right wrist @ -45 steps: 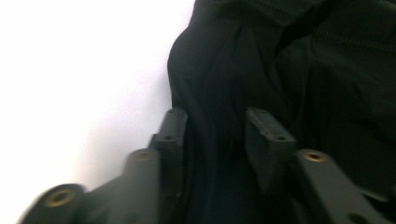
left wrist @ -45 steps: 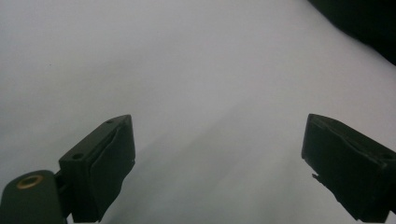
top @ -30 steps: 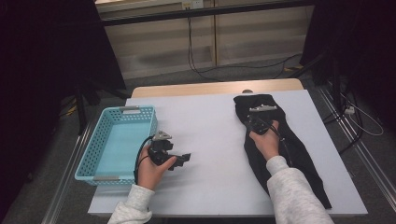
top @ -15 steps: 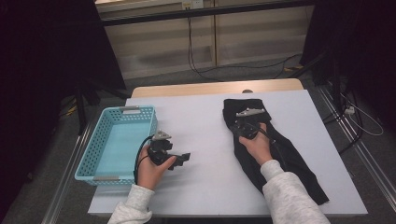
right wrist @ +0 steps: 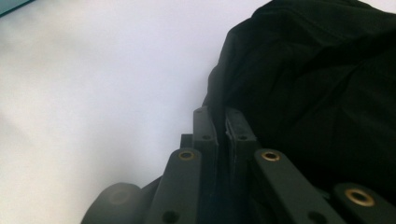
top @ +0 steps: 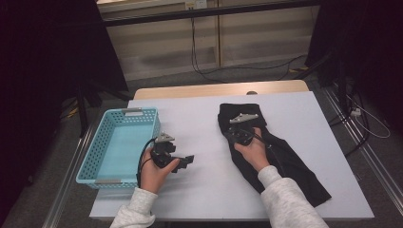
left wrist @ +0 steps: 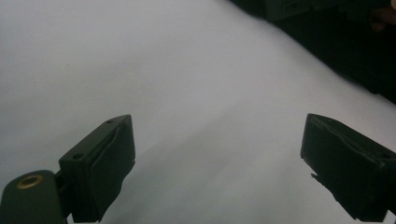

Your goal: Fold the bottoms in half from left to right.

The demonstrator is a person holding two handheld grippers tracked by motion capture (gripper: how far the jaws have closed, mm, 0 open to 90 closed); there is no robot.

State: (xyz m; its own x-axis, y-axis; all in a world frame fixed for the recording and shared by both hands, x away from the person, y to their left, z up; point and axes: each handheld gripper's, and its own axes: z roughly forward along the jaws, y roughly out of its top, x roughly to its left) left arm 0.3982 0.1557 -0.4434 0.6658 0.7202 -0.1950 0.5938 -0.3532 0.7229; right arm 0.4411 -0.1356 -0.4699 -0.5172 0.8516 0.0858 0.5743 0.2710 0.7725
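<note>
A long black cloth [top: 294, 166] lies slantwise on the right half of the white table [top: 204, 190]. My right gripper [top: 236, 129] is over the cloth's upper left part, shut on its left edge. In the right gripper view the two jaws are pressed together on a fold of the black cloth [right wrist: 317, 84]. My left gripper [top: 185, 163] is held low beside the basket, pointing right. Its jaws stand wide apart with nothing between them, so the left gripper [left wrist: 215, 140] is open over bare table. The cloth [left wrist: 355, 51] lies farther off.
A light blue plastic basket [top: 97, 142] sits on the table's left side with nothing in it. A wooden strip [top: 218, 89] runs along the far edge. Cables [top: 204, 71] lie on the floor beyond.
My right gripper has moved left across the table, dragging the upper part of the black cloth with it. The left gripper has stayed about where it was.
</note>
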